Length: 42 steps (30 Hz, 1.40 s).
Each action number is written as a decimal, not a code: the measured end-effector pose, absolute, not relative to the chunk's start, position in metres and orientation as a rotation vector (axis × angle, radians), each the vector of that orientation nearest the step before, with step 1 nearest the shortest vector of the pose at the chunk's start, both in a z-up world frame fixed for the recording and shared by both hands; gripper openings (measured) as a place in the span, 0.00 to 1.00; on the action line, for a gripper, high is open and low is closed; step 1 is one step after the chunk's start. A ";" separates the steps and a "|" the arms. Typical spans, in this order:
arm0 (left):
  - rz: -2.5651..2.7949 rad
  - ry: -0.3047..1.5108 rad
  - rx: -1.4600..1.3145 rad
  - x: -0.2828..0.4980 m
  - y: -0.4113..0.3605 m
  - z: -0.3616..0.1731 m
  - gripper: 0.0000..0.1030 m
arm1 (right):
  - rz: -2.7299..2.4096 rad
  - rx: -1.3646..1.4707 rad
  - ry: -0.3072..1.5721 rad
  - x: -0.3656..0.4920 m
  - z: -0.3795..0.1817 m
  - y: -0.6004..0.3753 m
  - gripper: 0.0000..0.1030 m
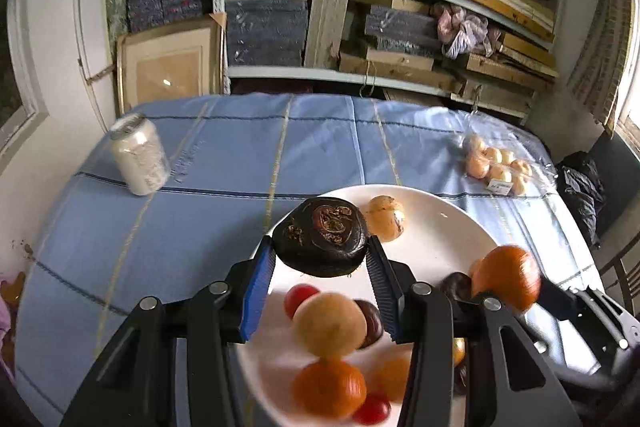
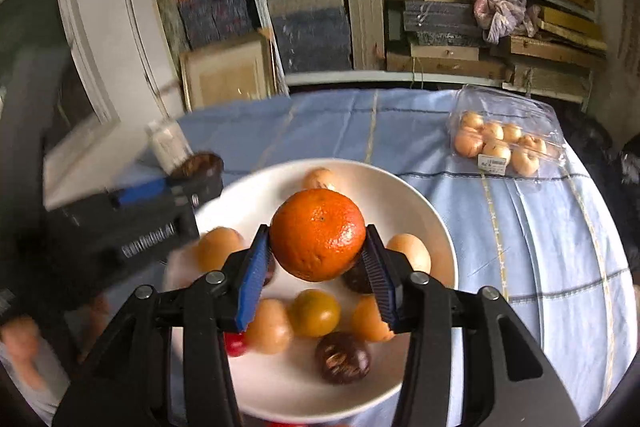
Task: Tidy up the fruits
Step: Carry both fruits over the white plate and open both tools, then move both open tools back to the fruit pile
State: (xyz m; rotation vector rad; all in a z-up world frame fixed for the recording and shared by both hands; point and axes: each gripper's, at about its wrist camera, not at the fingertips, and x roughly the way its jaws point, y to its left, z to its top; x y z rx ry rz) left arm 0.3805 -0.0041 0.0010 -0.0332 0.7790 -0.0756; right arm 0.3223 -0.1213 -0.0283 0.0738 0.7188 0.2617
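The left gripper (image 1: 321,259) is clamped on a dark wrinkled fruit (image 1: 320,237) above the white plate (image 1: 448,227). The right gripper (image 2: 317,253) is clamped on an orange (image 2: 317,234) above the plate's near half.

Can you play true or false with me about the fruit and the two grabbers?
1. The right gripper holds an orange. True.
2. The left gripper is empty. False: it is shut on a dark fruit.
3. The plate has nothing on it. False: many fruits lie on it, among them a red one.
4. A can stands on the blue cloth. True.
5. The clear pack of small pale fruits sits on the plate. False: it lies on the cloth, apart from the plate.
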 end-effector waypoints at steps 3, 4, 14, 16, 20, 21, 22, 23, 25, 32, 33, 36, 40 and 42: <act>-0.078 0.818 -0.019 0.399 -0.004 -0.017 0.46 | 0.270 0.033 0.755 0.337 -0.049 -0.115 0.44; -0.084 0.833 -0.015 0.401 -0.004 -0.020 0.46 | 0.281 0.034 0.772 0.341 -0.055 -0.113 0.44; -0.132 0.897 -0.014 0.417 -0.010 -0.044 0.46 | 0.314 0.020 0.786 0.345 -0.068 -0.108 0.45; -0.143 0.906 -0.016 0.418 -0.011 -0.046 0.46 | 0.322 0.022 0.787 0.344 -0.068 -0.107 0.45; -0.140 0.921 -0.012 0.422 -0.013 -0.053 0.46 | 0.326 0.018 0.800 0.345 -0.068 -0.107 0.45; -0.137 0.919 -0.009 0.421 -0.013 -0.053 0.47 | 0.331 0.021 0.801 0.345 -0.068 -0.107 0.46; -0.136 0.917 -0.009 0.421 -0.013 -0.052 0.50 | 0.337 0.023 0.801 0.345 -0.067 -0.108 0.46; -0.138 0.913 -0.012 0.421 -0.013 -0.051 0.52 | 0.334 0.024 0.793 0.344 -0.064 -0.109 0.46; -0.132 0.894 -0.015 0.418 -0.011 -0.046 0.57 | 0.335 0.021 0.781 0.342 -0.059 -0.112 0.46; -0.109 0.824 -0.076 0.402 0.005 -0.015 0.57 | 0.328 0.060 0.706 0.325 -0.026 -0.131 0.46; -0.099 0.799 -0.075 0.394 0.008 -0.006 0.57 | 0.327 0.079 0.682 0.319 -0.017 -0.136 0.46; -0.078 0.761 -0.063 0.371 0.010 0.007 0.61 | 0.339 0.135 0.632 0.303 0.006 -0.145 0.47; -0.044 0.774 0.036 0.340 0.006 0.006 0.61 | 0.372 0.189 0.612 0.274 0.025 -0.152 0.49; -0.031 0.786 0.043 0.319 0.010 0.007 0.61 | 0.373 0.180 0.614 0.258 0.027 -0.151 0.50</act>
